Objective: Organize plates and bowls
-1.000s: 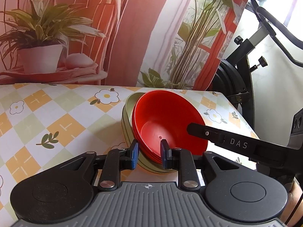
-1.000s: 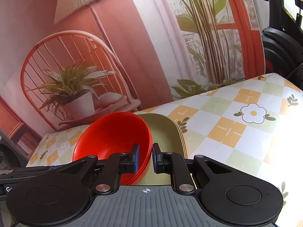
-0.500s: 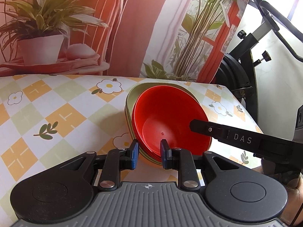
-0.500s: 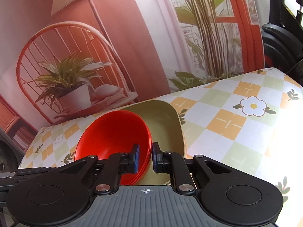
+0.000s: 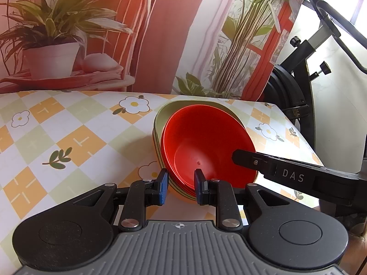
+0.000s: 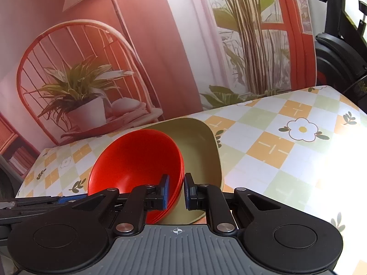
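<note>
Near the surface's [image 5: 75, 137] far right corner: red bowls [image 5: 206, 146], nested, tilted up on edge inside green plates [image 5: 165, 112]. Left tongs [image 5: 179, 186] narrowly parted astride the near rims of bowls and plates, blue pads just beside them, contact unclear. Right tongs [image 6: 175, 190] nearly shut on the bowls' rim, one pad inside, one between bowls and plates. Right finger reaching across the bowl mouth in the left view. Behind: printed backdrop [image 6: 142, 45] of plants and chair. Off to the right: black exercise bike [image 5: 305, 73].
</note>
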Demonstrator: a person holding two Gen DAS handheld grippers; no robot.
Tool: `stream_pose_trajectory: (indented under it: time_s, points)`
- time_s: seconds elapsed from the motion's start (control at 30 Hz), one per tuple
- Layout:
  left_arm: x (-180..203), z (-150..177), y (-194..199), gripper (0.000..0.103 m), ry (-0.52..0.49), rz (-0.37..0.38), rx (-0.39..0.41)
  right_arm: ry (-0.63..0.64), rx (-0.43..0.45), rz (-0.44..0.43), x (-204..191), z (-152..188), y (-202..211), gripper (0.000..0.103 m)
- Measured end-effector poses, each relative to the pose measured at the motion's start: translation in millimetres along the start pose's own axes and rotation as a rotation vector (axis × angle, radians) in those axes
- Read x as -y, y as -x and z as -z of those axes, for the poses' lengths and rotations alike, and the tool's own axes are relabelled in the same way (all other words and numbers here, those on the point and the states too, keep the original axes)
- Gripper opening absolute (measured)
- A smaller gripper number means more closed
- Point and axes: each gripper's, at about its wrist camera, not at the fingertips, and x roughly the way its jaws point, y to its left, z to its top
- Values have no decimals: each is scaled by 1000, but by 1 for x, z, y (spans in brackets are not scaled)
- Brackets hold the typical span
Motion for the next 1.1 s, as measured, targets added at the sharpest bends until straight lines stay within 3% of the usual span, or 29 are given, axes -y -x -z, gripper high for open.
stream_pose_trajectory:
  time_s: [0.3,0.37,0.43,0.5,0.6,0.67,0.9,1.0,1.1]
  points:
    - [4,0,3,26,-34,-25,10,18,-13,31,-3,-1,0,12]
    - [5,-1,5,27,-42,-33,10,25,-13,35,-4,-2,1,17]
    - [5,-3,8,36,-50,-50,13,41,-6,39,-7,-3,4,22]
    - [5,-5,14,57,-47,-53,30,50,0,43,-8,-6,9,23]
    - [7,-7,25,58,-41,-57,53,65,14,55,-13,-10,19,29]
    - [9,-8,34,61,-50,-77,67,82,24,71,-17,-11,27,41]
    - [17,-8,79,85,-99,-174,147,126,74,71,-29,-16,66,73]
    - [20,-6,101,89,-115,-225,193,143,101,75,-36,-15,85,86]
    - [19,-4,125,91,-94,-218,224,168,128,78,-44,-13,106,94]
